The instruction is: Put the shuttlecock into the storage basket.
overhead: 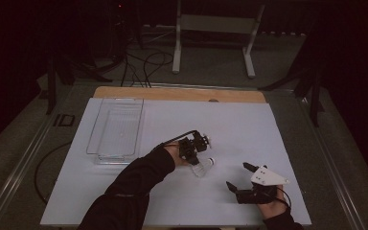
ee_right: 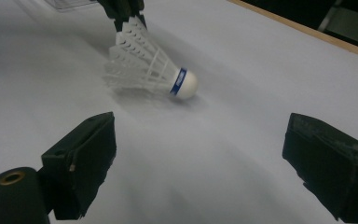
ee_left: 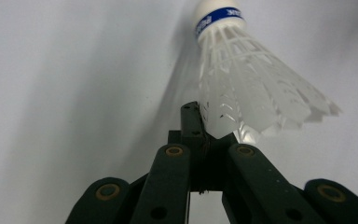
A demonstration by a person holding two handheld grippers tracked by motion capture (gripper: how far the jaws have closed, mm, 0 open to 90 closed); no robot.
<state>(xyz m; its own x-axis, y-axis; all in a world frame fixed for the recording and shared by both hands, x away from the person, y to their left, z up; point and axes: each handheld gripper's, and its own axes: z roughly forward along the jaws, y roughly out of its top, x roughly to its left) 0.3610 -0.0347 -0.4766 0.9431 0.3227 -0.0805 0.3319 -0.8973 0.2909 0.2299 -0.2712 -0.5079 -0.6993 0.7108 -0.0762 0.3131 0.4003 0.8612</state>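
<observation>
High view gives me the whole worktop (overhead: 249, 124), covered with a white sheet, with a wooden edge at the far side. I see my left claw (overhead: 199, 152) near the middle of the sheet, and my left sleeve comes in from the bottom edge toward it. The shuttlecock (overhead: 204, 166) lies on its side on the sheet directly at this claw, with the white cork end pointing to my right. A clear plastic tray (overhead: 104, 125) stands on the left part of the worktop, well apart from the shuttlecock.

In the left gripper view the jaws are closed together and they pinch the rim of the feather skirt of the shuttlecock (ee_left: 242, 88). The cork with a blue band is at the far end, away from the claw (ee_left: 204, 126). So the left claw is gripping the shuttlecock at the edge of the skirt.

My right claw (overhead: 239, 176) rests low at the near right part of the sheet, near the shuttlecock but not touching it. A grey three-cornered plate sits on top of it. In the right gripper view both jaws stand wide apart, with nothing between them except bare sheet, so this claw (ee_right: 200, 154) is open. Farther off in that view the shuttlecock (ee_right: 144, 70) lies on the sheet, and the black tips of the left claw (ee_right: 123, 16) hold the top of its skirt.
</observation>
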